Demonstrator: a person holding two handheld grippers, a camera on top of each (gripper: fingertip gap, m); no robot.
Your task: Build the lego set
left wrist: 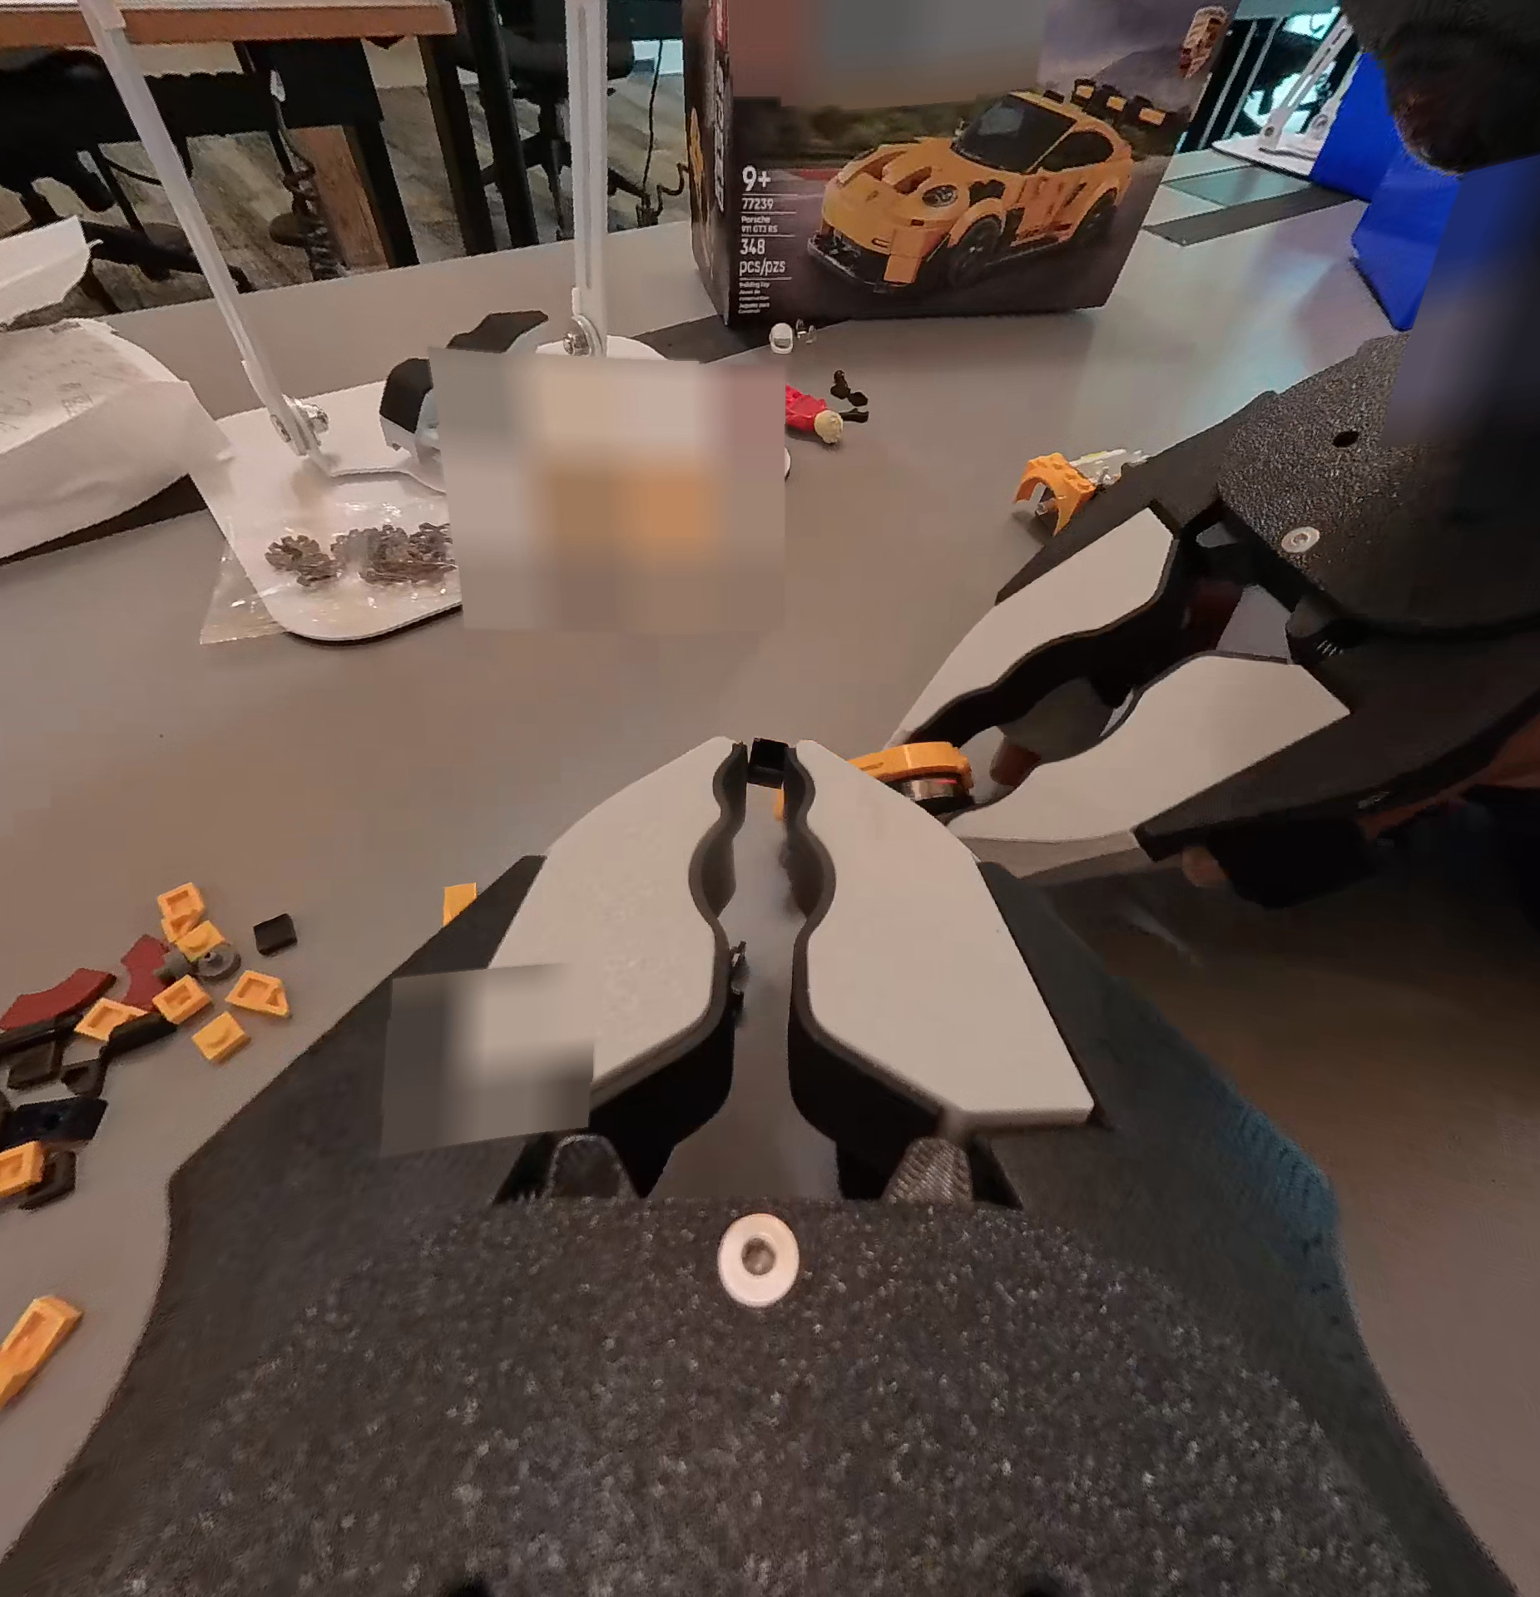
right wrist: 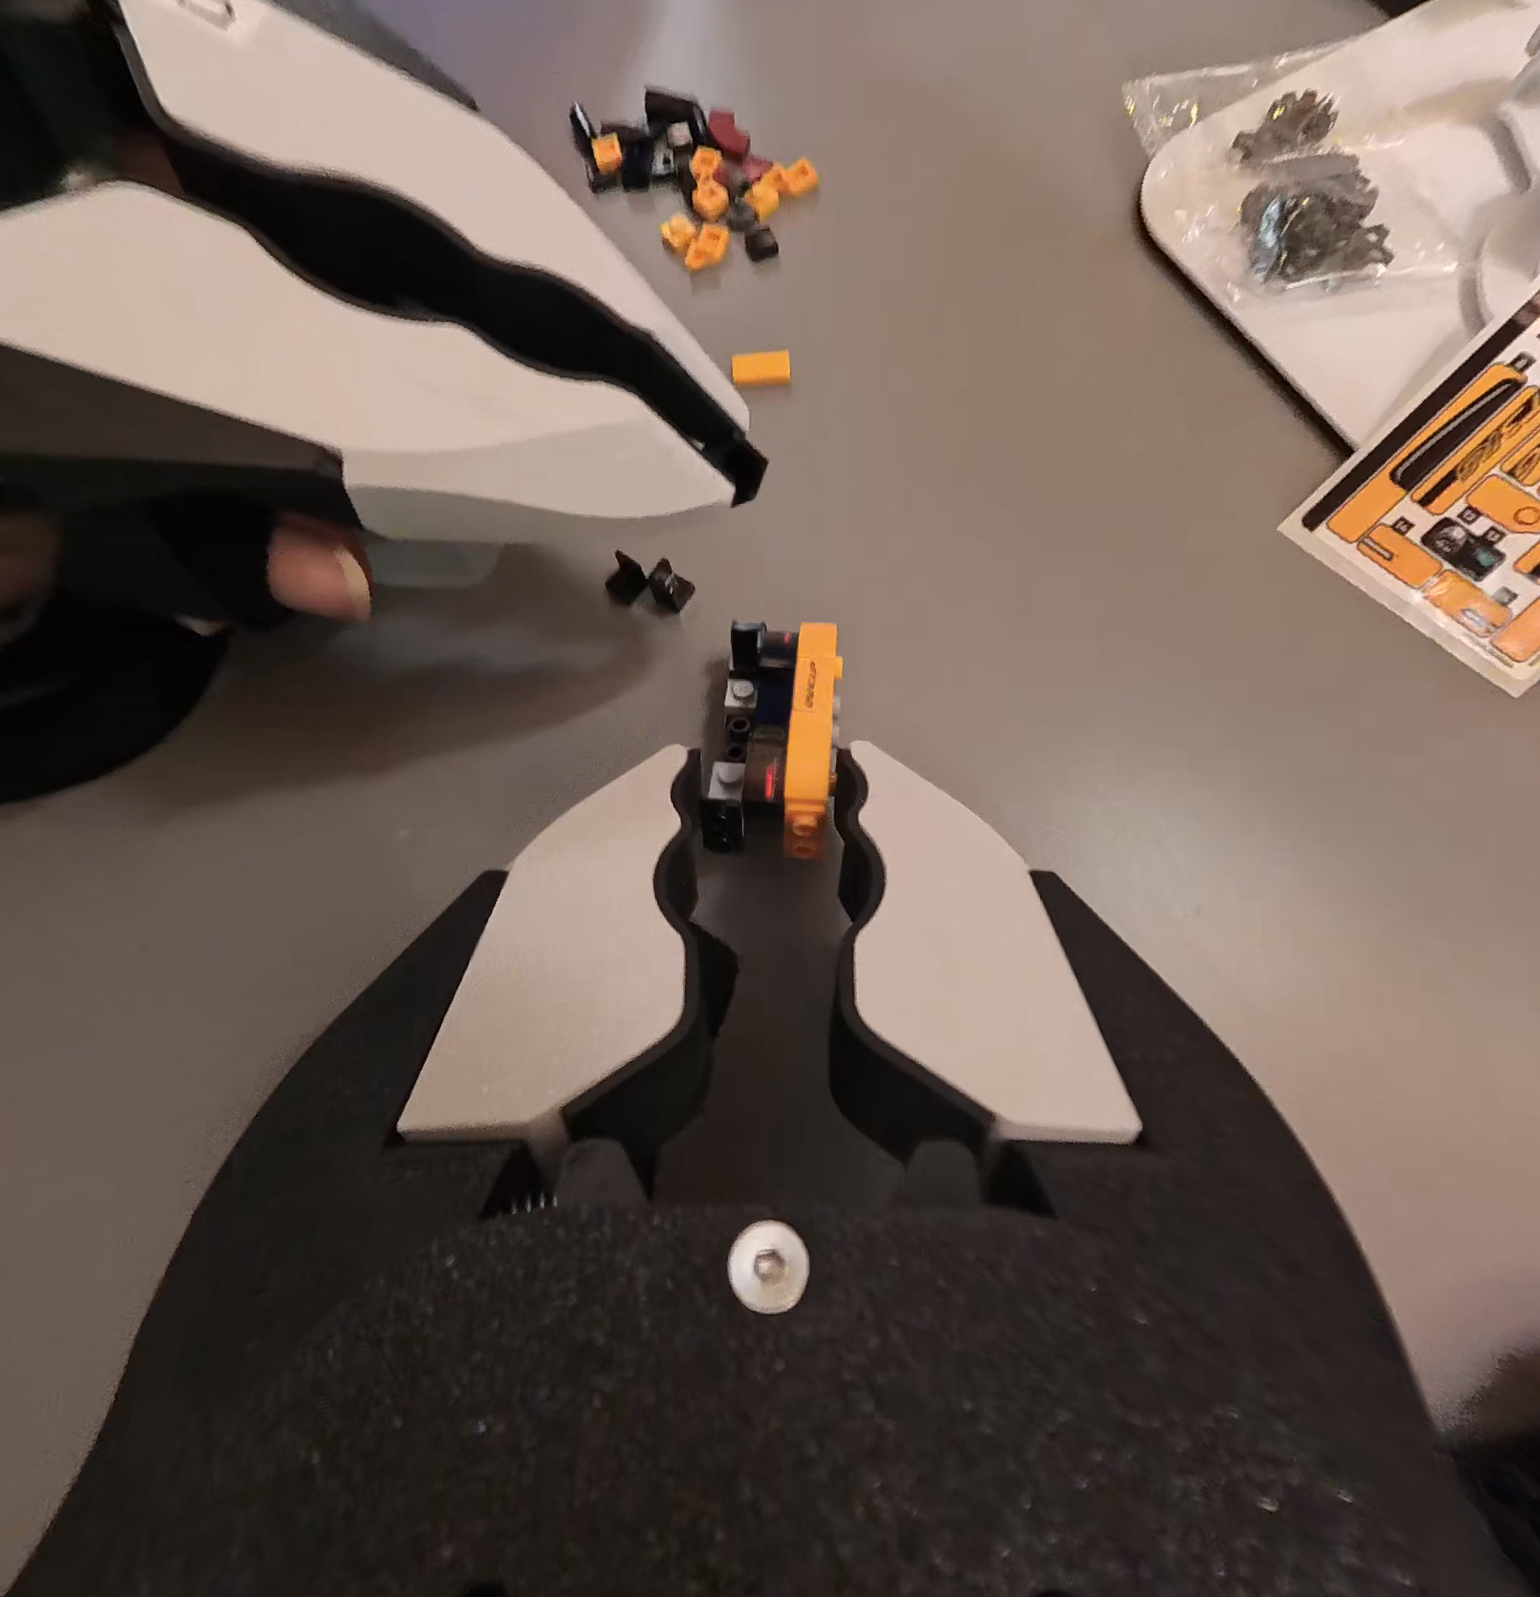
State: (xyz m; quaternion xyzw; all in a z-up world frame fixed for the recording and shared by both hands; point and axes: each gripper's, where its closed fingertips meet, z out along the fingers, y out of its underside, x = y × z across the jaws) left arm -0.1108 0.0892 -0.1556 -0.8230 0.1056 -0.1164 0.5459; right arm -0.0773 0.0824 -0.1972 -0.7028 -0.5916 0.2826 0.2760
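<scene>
My left gripper (left wrist: 766, 762) is shut on a small black piece (left wrist: 767, 757) at its fingertips, just above the grey table. My right gripper (right wrist: 768, 769) is shut on a small orange and black lego assembly (right wrist: 808, 734), which sticks out ahead of the fingertips. In the left wrist view the right gripper (left wrist: 952, 782) comes in from the right with the orange assembly (left wrist: 913, 767) close beside the black piece. In the right wrist view the left gripper (right wrist: 736, 467) reaches in from the upper left, apart from the assembly.
Two small black pieces (right wrist: 649, 583) and an orange tile (right wrist: 760, 366) lie near the assembly. A pile of loose orange, black and dark red pieces (left wrist: 144, 994) lies left. The set's box (left wrist: 922, 173), a bag of dark parts (left wrist: 360, 553), a sticker sheet (right wrist: 1458, 536) and a minifigure (left wrist: 814, 415) lie farther off. Tip to tip, the grippers are about 6 cm apart. Left tips and right tips are each some 25 cm from the minifigure (left wrist: 814, 415).
</scene>
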